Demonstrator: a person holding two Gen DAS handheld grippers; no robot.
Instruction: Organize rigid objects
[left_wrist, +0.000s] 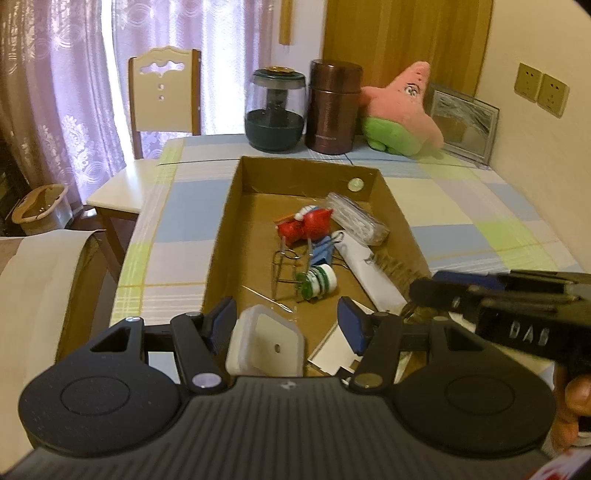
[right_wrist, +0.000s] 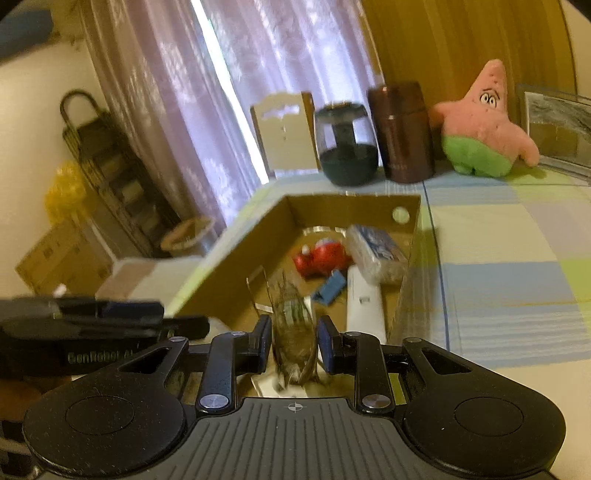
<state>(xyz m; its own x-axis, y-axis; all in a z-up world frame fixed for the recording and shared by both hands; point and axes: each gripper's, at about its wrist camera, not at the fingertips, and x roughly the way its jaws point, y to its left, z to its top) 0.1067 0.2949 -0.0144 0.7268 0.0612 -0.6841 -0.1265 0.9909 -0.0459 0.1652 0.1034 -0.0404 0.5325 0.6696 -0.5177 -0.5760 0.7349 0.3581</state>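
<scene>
Cardboard box (left_wrist: 225, 206) sits on the checked worktop (left_wrist: 461, 206) in front of me, already holding a red toy (left_wrist: 306, 223), a blue binder clip (left_wrist: 321, 254), a green-and-white spool (left_wrist: 317, 282), a clear packet (left_wrist: 356, 218) and a long white piece (left_wrist: 373, 273). My left claw (left_wrist: 286, 325) stands about half open over the box's near end, with a small white lidded container (left_wrist: 266, 341) lying between its pads; its left pad looks close to the container, but I judge it is not gripped. My right claw (right_wrist: 293, 338) is clamped nearly as far as it goes on a thin, clear, glassy-looking thing (right_wrist: 293, 325), too blurred for me to name, held above the box's near end.

To do this step well, I would lower the right claw until the piece is just above a bare patch of the box floor, clear of the binder clip and the white piece, and only then let go. I would keep the left claw to its own side so the two do not knock together.
</scene>
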